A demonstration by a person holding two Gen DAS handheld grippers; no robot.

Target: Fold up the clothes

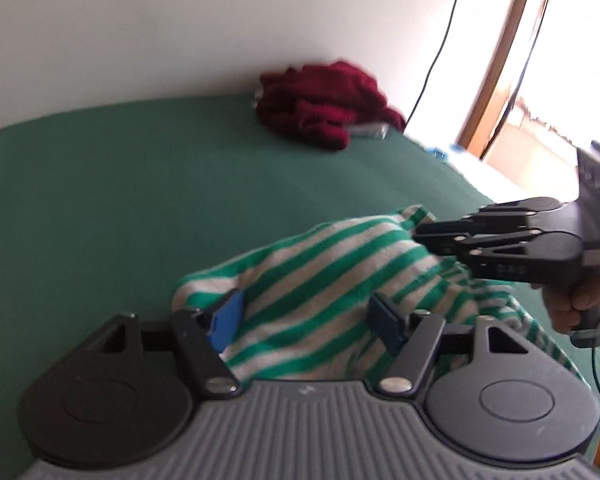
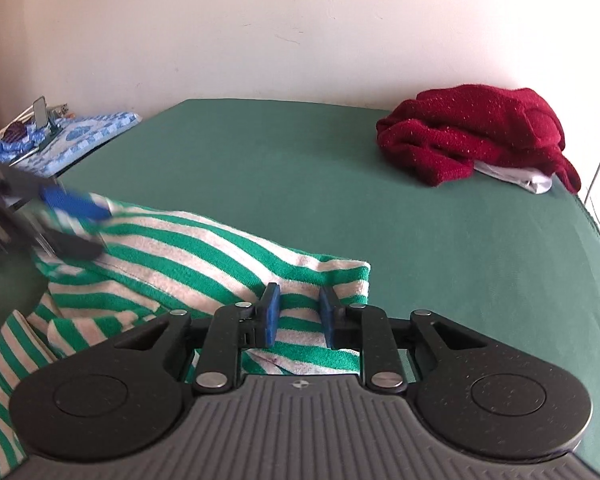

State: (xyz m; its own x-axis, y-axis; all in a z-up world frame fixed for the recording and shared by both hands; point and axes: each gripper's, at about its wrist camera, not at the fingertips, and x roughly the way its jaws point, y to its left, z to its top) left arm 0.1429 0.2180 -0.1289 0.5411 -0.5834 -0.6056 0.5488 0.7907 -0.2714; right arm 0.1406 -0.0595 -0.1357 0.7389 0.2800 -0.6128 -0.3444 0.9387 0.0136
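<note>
left gripper (image 1: 306, 322): fingers spread, green-and-white striped knit garment (image 1: 332, 276) between them | right gripper (image 2: 300, 312): fingers apart, straddling its folded edge

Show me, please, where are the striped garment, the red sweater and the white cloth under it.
striped garment (image 2: 204, 248): right wrist view, on the raised middle fold.
red sweater (image 2: 480, 136): right wrist view, on the middle of the heap.
white cloth (image 2: 520, 176): right wrist view, on the part showing under the sweater.
</note>
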